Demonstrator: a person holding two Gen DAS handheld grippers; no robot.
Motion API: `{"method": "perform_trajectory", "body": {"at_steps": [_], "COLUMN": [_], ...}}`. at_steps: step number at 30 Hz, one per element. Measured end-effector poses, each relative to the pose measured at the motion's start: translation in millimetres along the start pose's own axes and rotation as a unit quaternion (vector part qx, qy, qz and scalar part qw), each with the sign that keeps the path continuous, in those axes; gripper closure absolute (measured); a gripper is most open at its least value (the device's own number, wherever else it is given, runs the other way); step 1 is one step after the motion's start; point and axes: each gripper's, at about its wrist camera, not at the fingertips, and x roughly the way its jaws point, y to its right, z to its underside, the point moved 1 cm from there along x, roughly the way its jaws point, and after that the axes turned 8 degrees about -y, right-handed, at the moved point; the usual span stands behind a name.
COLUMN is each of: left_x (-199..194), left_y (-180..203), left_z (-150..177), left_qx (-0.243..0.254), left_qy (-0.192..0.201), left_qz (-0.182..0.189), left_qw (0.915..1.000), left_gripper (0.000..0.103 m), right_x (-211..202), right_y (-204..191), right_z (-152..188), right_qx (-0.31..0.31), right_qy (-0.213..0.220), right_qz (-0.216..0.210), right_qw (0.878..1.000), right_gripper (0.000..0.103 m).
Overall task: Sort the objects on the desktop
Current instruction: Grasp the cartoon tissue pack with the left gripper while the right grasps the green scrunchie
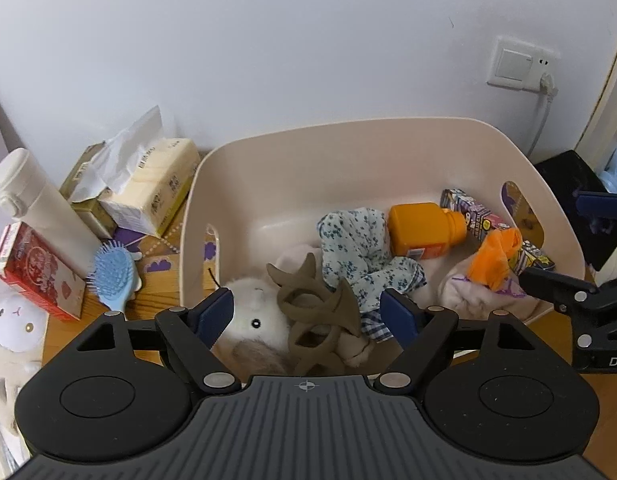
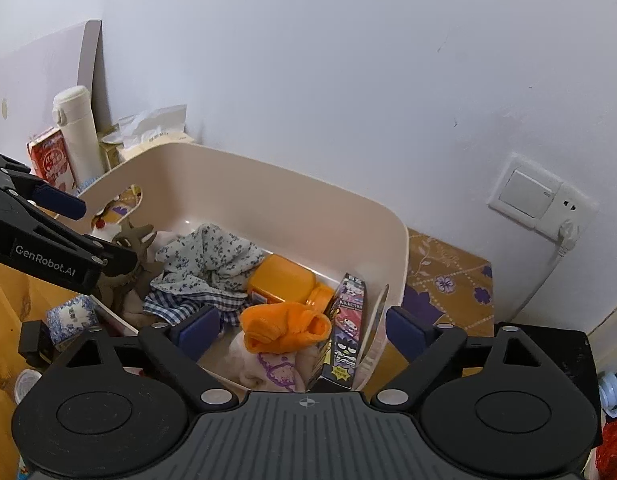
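Beige bin (image 1: 292, 160) holds jumbled cloths; both grippers' fingers (image 1: 216, 312) gape wide, empty.

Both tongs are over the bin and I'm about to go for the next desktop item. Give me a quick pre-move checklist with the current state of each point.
1. Left tongs open and empty: ok, nothing pinched; the brown hair claw lies loose below them.
2. Right tongs open and empty: ok, the orange cloth rests in the bin, unpinched.
3. Sorted items inside the beige bin: ok, orange bottle and floral cloth are in.
4. Items left outside: not ok, blue hairbrush, red carton and white flask remain on the desk.
5. Clear path to the hairbrush: cannot tell.
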Motion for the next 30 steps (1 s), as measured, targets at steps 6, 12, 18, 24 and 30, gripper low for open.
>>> {"method": "perform_trajectory", "body": {"at_steps": [6, 12, 18, 24, 30], "left_x": [-15, -29, -41, -53, -57], "left_y": [-4, -7, -9, -7, -2], "left_z": [4, 15, 28, 47, 67], "left_qx": [-0.005, -0.013, -0.019, -0.024, -0.031], "left_qy": [0.010, 0.021, 0.021, 0.021, 0.007], "left_qz": [0.000, -0.002, 0.000, 0.006, 0.011], "left_qw": [0.9999, 0.9997, 0.9996, 0.9995, 0.9994], "left_gripper": [0.021, 0.021, 0.021, 0.021, 0.021], "right_x": [-13, -29, -43, -54, -56], "right_y": [-1, 1, 0, 0, -3], "right_z": [2, 9, 22, 37, 57], "right_qx": [0.008, 0.027, 0.031, 0.028, 0.028], "right_qy": [0.011, 0.019, 0.021, 0.016, 0.002], "right_qz": [0.004, 0.000, 0.000, -0.007, -0.017], "right_qw": [1.000, 0.999, 0.999, 0.999, 0.999], "right_gripper": [0.001, 0.000, 0.000, 0.000, 0.000]}}
